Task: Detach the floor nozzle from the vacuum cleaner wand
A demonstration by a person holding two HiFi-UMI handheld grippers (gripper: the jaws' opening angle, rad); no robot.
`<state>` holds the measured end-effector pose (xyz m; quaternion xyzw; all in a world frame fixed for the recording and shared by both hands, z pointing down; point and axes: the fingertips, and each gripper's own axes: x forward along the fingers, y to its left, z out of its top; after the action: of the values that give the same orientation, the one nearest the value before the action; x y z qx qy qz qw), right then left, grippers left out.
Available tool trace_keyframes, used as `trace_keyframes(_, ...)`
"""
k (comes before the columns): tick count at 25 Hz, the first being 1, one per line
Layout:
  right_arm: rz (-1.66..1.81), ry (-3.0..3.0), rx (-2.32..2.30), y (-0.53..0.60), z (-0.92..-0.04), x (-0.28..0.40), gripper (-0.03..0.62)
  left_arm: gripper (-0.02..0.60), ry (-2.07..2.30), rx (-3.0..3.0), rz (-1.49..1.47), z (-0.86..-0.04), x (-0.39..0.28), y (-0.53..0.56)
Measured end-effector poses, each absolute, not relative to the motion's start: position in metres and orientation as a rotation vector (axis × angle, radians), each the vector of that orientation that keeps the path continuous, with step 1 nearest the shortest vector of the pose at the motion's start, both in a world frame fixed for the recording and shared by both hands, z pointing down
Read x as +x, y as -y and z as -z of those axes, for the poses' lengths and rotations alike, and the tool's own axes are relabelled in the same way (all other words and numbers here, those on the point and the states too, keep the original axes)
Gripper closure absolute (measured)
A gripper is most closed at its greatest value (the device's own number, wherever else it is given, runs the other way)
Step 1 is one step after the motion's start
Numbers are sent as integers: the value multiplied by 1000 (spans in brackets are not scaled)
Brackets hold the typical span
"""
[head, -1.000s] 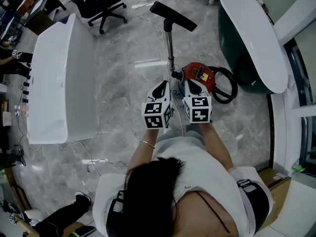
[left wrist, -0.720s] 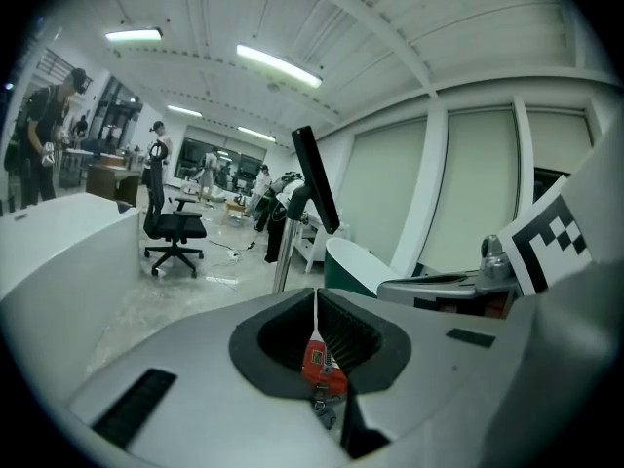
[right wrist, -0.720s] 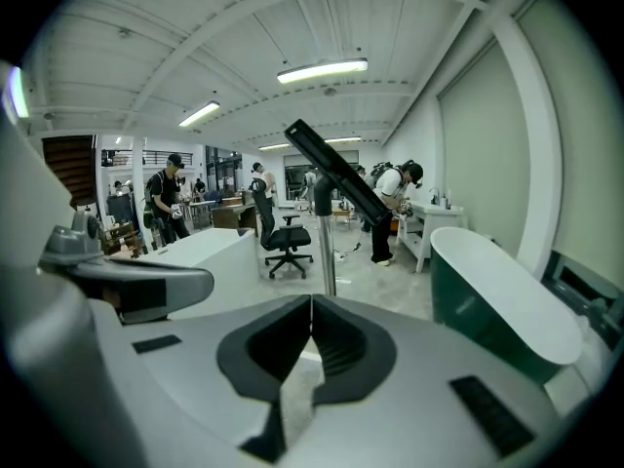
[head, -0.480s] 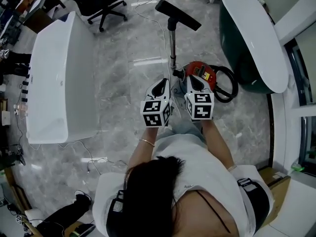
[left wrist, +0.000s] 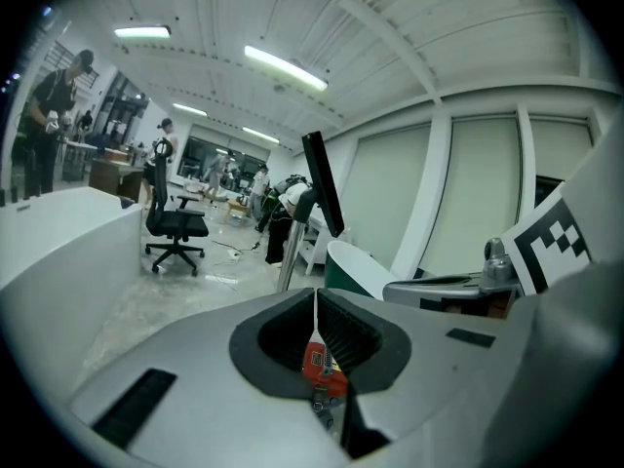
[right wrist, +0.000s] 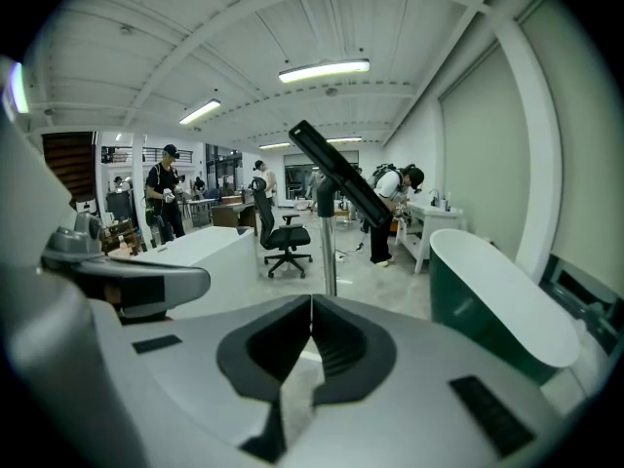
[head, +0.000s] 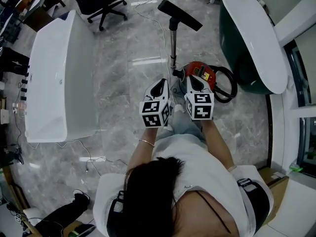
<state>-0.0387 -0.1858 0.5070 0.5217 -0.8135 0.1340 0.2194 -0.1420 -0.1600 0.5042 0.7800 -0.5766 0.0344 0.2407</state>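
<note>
From the head view, the person stands on a grey marble floor (head: 118, 83) with the left hand-held gripper (head: 162, 84) and the right hand-held gripper (head: 192, 80) side by side, both aimed at the far side. Just beyond their tips sits the red vacuum cleaner body (head: 201, 73), its black hose (head: 228, 87) looped to the right. The metal wand (head: 173, 43) runs from there to the far side, and the black floor nozzle (head: 179, 15) is still fitted on its far end. A white bathtub (head: 59, 78) lies to the left, a green bathtub (head: 252, 38) to the right and an office chair (head: 101, 1) at far left. This view does not show how the jaws stand. In the left gripper view, the left hand-held gripper (left wrist: 315, 310) has its jaws pressed together with nothing between them. The red vacuum cleaner body (left wrist: 320, 364) shows low behind them. The wand (left wrist: 290, 252) stands upright beyond, apart from the jaws, with the floor nozzle (left wrist: 322, 183) tilted in the air at its top. In the right gripper view, the right hand-held gripper (right wrist: 311, 305) is likewise closed and empty. The wand (right wrist: 329, 252) and floor nozzle (right wrist: 341, 174) stand straight ahead. This view alone shows people (right wrist: 166, 198) working in the far background.
</note>
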Motion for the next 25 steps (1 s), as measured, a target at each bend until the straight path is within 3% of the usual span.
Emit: trace_keyframes(25, -380, 2473, 1404, 218, -490, -32, 579, 569, 1606, 2121, -146, -512, -125, 189)
